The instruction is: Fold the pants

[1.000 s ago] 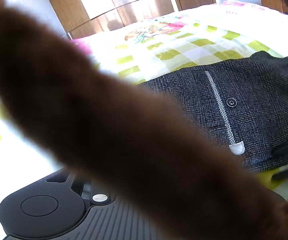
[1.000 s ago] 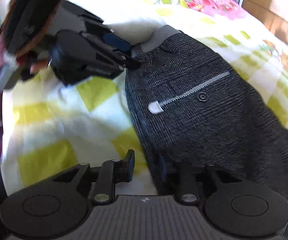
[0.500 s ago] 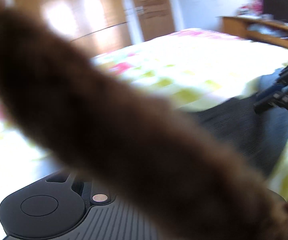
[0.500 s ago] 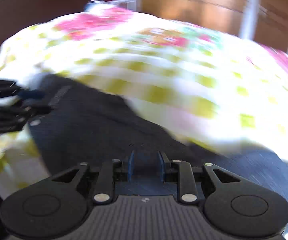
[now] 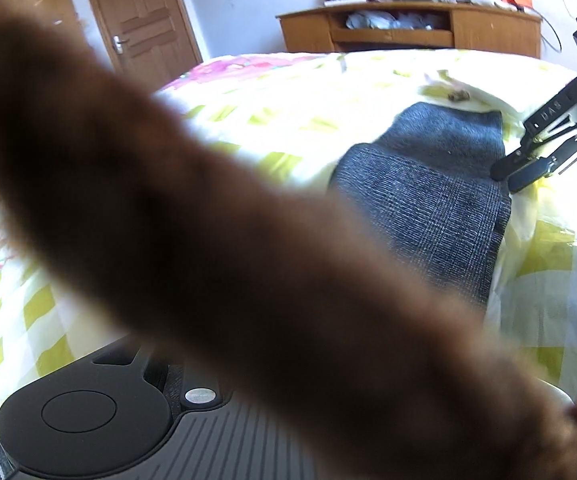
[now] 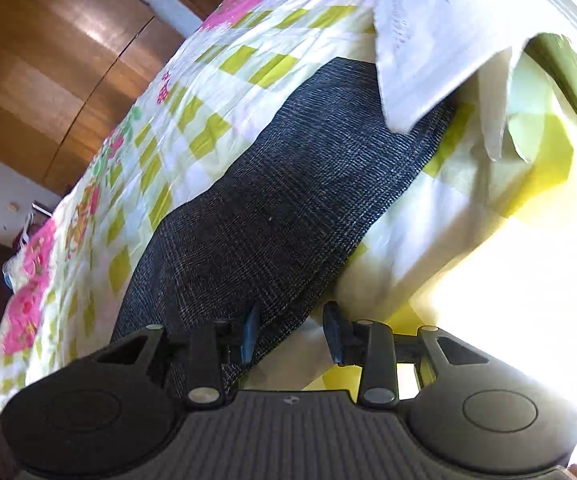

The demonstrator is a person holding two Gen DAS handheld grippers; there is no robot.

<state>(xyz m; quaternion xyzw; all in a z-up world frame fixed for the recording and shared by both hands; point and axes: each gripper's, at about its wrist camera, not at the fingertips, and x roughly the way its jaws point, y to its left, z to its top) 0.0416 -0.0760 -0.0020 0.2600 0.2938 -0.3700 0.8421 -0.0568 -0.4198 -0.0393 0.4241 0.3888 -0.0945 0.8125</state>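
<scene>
Dark grey checked pants [image 5: 428, 192] lie flat on a bed with a yellow-green checked sheet [image 5: 288, 120]. In the right wrist view the pants [image 6: 280, 208] run away from my right gripper [image 6: 292, 334], which is open with the near edge of the pant leg between its blue-padded fingers. That gripper also shows in the left wrist view [image 5: 528, 168], at the pants' right edge. A blurred brown furry sleeve [image 5: 208, 240] covers most of the left wrist view and hides my left gripper's fingers; only its black body [image 5: 88, 420] shows.
A wooden door [image 5: 144, 28] and a wooden TV cabinet [image 5: 408, 28] stand beyond the bed. A wooden wardrobe [image 6: 48, 60] is at the far side. A white folded-over sheet corner [image 6: 428, 40] lies on the far end of the pants. Bright glare fills the right side.
Both grippers have swung along the pants from the waistband and pocket end to the leg end. My right gripper's fingers have opened wider, around the leg's edge.
</scene>
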